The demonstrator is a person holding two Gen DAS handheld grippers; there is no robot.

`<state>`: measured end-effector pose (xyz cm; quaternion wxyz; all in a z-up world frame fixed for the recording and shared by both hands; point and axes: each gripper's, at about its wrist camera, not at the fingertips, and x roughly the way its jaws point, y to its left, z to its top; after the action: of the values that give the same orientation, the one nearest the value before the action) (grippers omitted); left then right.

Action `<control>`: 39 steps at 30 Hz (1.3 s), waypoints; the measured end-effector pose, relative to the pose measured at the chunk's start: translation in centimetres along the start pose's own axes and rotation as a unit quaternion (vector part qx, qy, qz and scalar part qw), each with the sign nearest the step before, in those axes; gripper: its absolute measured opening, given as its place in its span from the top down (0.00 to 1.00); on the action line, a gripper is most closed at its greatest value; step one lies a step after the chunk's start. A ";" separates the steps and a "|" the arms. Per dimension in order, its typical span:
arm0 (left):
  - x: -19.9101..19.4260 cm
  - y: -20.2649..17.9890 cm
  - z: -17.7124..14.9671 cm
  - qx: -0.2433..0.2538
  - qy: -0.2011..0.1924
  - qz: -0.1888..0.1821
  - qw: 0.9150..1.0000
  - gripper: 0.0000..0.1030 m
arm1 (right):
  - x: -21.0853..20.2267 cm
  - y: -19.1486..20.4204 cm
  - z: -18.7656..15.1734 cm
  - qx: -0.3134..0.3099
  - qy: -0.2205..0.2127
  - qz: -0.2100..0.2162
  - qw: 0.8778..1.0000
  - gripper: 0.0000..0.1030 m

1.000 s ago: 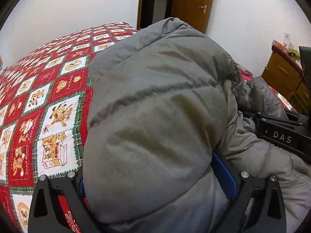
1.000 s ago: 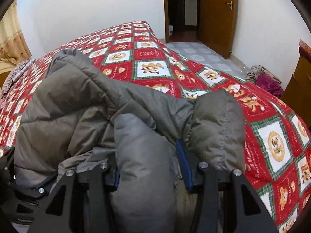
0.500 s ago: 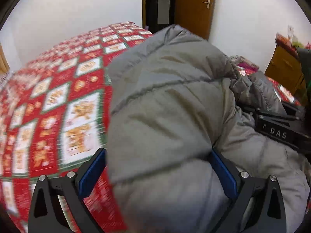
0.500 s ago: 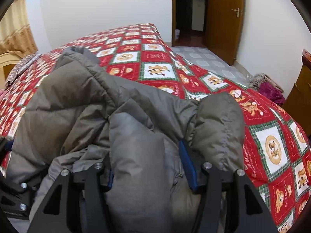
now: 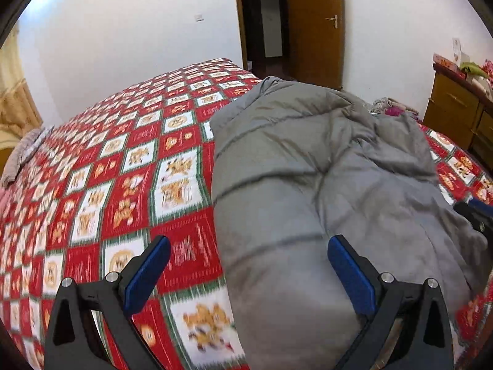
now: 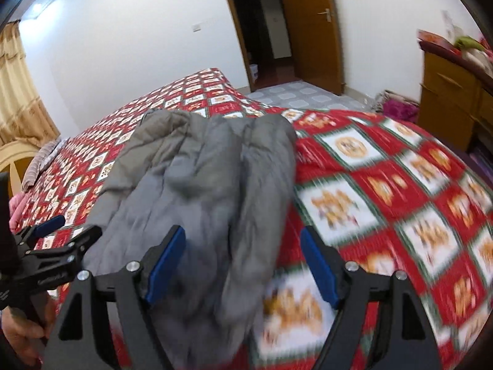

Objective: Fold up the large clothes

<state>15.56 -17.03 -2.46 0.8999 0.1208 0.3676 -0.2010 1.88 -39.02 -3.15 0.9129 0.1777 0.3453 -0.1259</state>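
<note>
— left wrist view: where's the grey jacket (image 5: 308, 185)?
— bunched on the red quilt (image 5: 92, 185). left gripper (image 5: 246, 271) spread wide; right gripper (image 6: 243, 265) just opened, pads clear of it.

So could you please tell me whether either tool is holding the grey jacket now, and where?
Neither: both tools stand open, and the grey jacket lies released on the bedspread.
</note>
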 end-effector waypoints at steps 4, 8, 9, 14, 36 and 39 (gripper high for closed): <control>-2.5 0.4 -2.3 -0.023 -0.011 -0.009 1.000 0.01 | -2.5 0.0 -2.6 0.041 -0.005 -0.023 0.999 0.19; -5.1 0.7 -4.8 -0.029 -0.012 -0.006 0.999 0.01 | -4.9 1.1 -4.9 0.058 -0.012 -0.028 0.998 0.19; -5.9 0.6 -5.7 -0.026 -0.013 -0.003 1.000 0.01 | -5.4 1.6 -5.3 0.055 -0.015 -0.024 0.998 0.18; -9.4 -0.2 -8.9 -0.003 -0.017 0.040 0.999 0.01 | -8.6 4.3 -7.3 0.014 -0.042 -0.027 0.999 0.10; -23.6 -0.3 -12.0 -0.036 -0.124 0.031 0.991 0.01 | -21.8 7.8 -9.8 -0.044 -0.208 -0.048 0.976 0.00; -25.0 0.0 -12.0 -0.044 -0.143 0.026 0.988 0.01 | -22.4 8.1 -9.9 -0.047 -0.216 -0.045 0.974 0.00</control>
<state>-8.03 -5.84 6.95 0.9525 0.0612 0.2406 -0.1764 -17.36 -25.21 6.98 0.9666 0.0873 0.1533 -0.1861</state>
